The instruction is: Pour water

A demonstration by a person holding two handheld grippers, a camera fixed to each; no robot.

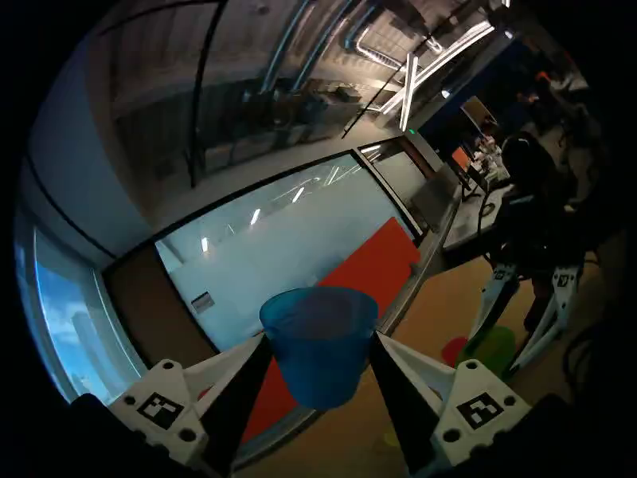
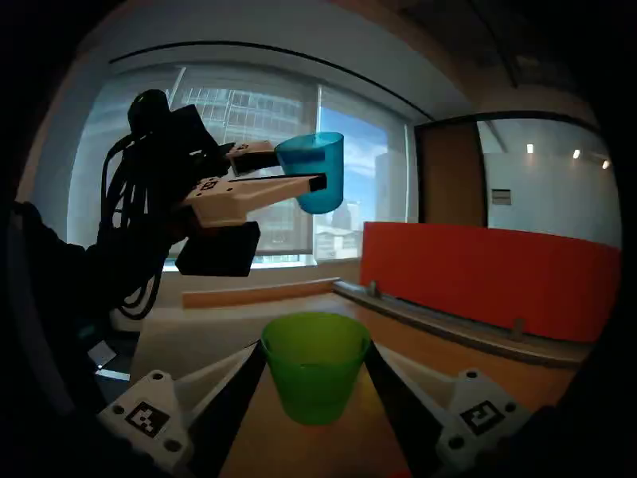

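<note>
My left gripper (image 1: 318, 342) is shut on a translucent blue cup (image 1: 320, 362), held high and tilted in the left gripper view. Seen from the right gripper view, that blue cup (image 2: 314, 182) hangs in the air at upper left between the left gripper's fingers (image 2: 263, 187), well above and behind the green cup. My right gripper (image 2: 316, 350) is shut on a green cup (image 2: 316, 374), upright just over the wooden table (image 2: 318, 450). In the left gripper view the green cup (image 1: 495, 349) appears low at right. Whether either cup holds water is not visible.
An orange-red divider panel (image 2: 494, 279) with a grey rail runs along the table's far side. Large windows (image 2: 263, 119) stand behind. A dark sleeve and cables (image 2: 135, 207) are at left. A small red object (image 1: 454, 349) lies beside the green cup.
</note>
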